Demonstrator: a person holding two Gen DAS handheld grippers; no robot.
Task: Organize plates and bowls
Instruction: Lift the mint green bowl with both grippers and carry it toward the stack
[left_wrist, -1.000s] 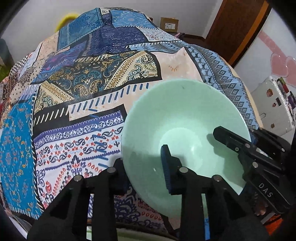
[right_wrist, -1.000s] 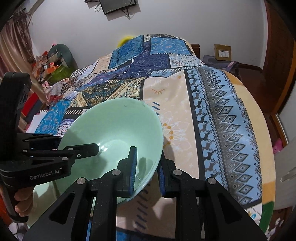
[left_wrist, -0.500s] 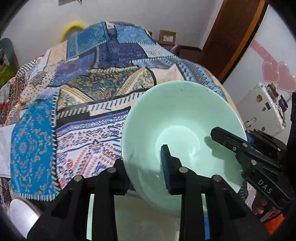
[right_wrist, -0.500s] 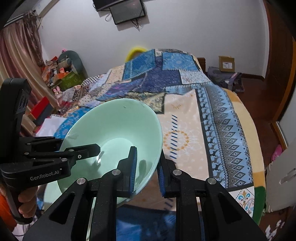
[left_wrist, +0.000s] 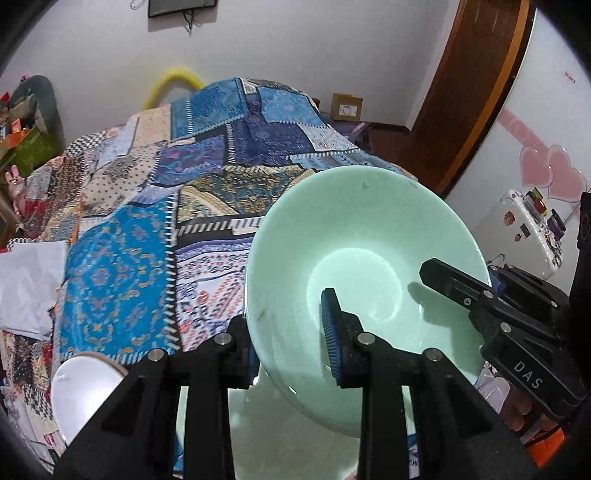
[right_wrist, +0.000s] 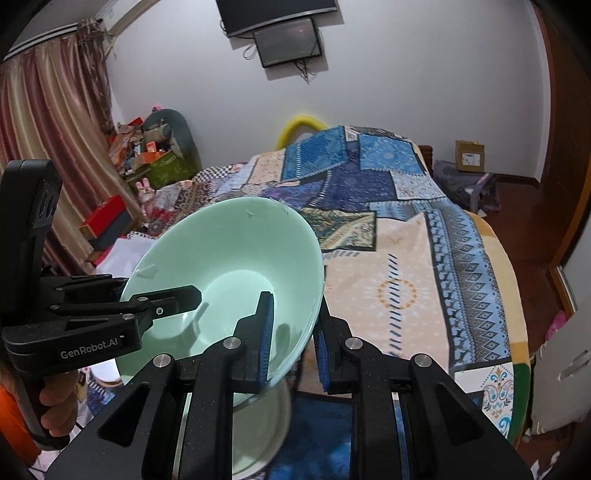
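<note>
Two grippers clamp one mint-green bowl (left_wrist: 354, 258), lifted above the patchwork bedspread (left_wrist: 155, 229): the left gripper (left_wrist: 291, 332) pinches its left rim, the right gripper (right_wrist: 291, 343) its right rim. A green plate (right_wrist: 258, 435) lies beneath.

Home bedroom, bed under patchwork quilt (right_wrist: 388, 229), wall-mounted TV (right_wrist: 277, 14), striped curtains (right_wrist: 48, 122), wooden door (left_wrist: 469, 74)

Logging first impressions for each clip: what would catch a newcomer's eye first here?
The big mint-green bowl fills the middle, tilted and held off the bed, with the left hand-held gripper and the right hand-held gripper each clamped on its rim from opposite sides. Behind it spreads a bright blue patchwork bedspread.
</note>
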